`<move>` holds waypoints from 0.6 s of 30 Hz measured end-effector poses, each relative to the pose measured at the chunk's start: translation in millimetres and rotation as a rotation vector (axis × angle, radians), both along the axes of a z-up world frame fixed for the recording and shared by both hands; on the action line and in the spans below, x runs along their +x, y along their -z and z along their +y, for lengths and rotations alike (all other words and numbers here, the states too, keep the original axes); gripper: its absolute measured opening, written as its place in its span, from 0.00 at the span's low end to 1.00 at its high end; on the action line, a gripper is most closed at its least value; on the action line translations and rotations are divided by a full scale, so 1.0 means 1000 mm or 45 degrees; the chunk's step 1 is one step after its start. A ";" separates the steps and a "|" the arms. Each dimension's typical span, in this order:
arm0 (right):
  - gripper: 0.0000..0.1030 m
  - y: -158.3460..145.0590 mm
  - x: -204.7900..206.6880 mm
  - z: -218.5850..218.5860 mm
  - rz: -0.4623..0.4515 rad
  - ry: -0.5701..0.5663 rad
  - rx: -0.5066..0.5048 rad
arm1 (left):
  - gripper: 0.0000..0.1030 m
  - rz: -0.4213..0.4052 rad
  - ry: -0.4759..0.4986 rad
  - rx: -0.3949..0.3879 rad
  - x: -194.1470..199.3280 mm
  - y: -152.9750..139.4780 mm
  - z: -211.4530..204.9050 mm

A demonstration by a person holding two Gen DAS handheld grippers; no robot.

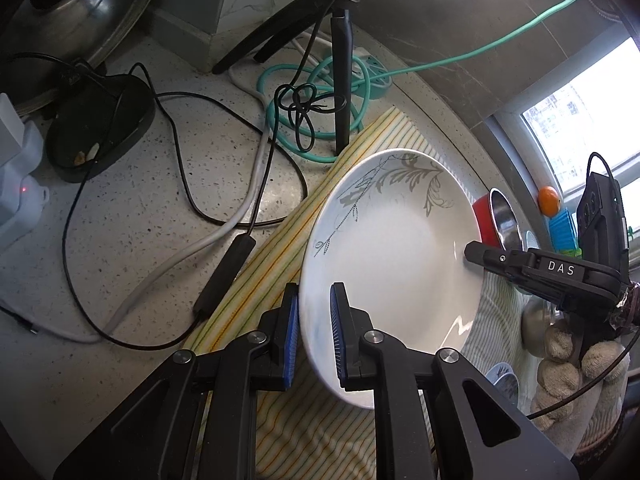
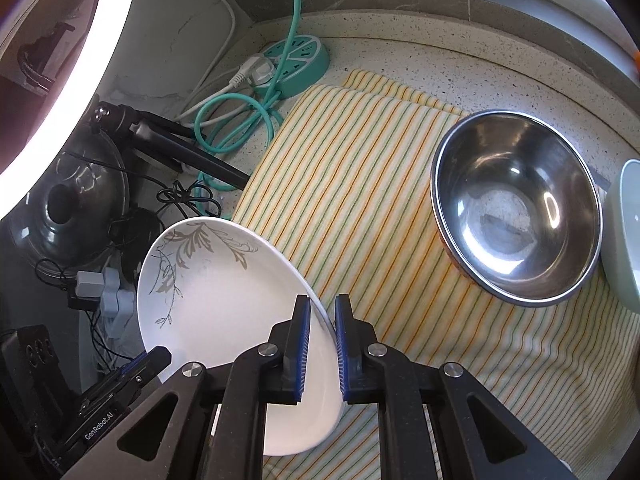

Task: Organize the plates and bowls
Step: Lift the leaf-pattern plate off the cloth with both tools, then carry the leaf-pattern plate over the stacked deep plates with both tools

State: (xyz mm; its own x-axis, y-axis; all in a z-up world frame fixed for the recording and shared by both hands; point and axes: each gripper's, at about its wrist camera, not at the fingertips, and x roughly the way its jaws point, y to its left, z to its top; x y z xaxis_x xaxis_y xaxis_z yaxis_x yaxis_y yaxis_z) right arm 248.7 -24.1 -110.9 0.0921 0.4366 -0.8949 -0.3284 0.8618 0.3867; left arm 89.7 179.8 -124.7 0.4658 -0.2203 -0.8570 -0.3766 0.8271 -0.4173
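White plate with grey leaf print (image 1: 392, 256) held off the striped cloth (image 2: 360, 184), tilted, carried between both tools. Left hand-held gripper (image 1: 315, 332) clenched on the plate's near rim, blue pads on either face. Right hand-held gripper (image 2: 322, 346) clamped on the opposite rim, jaws nearly together. Steel bowl (image 2: 516, 208) sits on the cloth ahead and right of the right hand-held gripper, a pale dish (image 2: 624, 236) touching its far side. Speckled desk (image 1: 132, 208) left of the left hand-held gripper, strewn with cables.

A striped cloth (image 2: 360, 184) covers the speckled table (image 1: 132, 216); a teal power strip (image 2: 298, 62) at eleven o'clock, coiled teal cable (image 2: 232, 120) beside it.
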 end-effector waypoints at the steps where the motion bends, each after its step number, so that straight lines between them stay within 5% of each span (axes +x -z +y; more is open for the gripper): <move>1: 0.11 0.000 -0.002 -0.001 -0.001 0.006 -0.002 | 0.13 -0.002 0.011 0.003 -0.001 -0.001 -0.001; 18: 0.11 -0.008 -0.032 -0.026 0.025 0.108 0.018 | 0.13 -0.022 0.109 0.031 -0.009 -0.013 -0.008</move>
State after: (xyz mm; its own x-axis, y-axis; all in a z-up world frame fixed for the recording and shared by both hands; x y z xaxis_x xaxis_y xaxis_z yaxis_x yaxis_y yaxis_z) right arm 217.0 -50.0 -102.9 0.1115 0.4409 -0.8906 -0.2470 0.8804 0.4049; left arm 80.9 171.5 -111.9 0.4610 -0.2395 -0.8544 -0.2965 0.8660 -0.4027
